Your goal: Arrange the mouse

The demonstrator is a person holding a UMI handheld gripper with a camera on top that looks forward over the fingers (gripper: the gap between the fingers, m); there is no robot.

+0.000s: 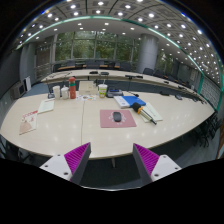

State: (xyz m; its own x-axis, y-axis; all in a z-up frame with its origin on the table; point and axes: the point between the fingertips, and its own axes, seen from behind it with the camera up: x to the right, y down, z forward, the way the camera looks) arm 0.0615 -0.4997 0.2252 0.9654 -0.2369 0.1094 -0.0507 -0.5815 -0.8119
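A dark mouse (117, 117) lies on a pink mouse mat (117, 119) near the middle of a large cream table (75, 125). My gripper (112, 160) is well back from the table's near edge, held above the floor, with the mouse far beyond the fingers. The fingers (77, 157) are spread wide with nothing between them; their magenta pads face inward.
A blue book and papers (130, 101) lie to the right of the mat, with a long pale item (151, 113) beside them. Cups and a red can (70, 90) stand at the back left. Papers (28, 122) lie on the left. More tables and chairs stand behind.
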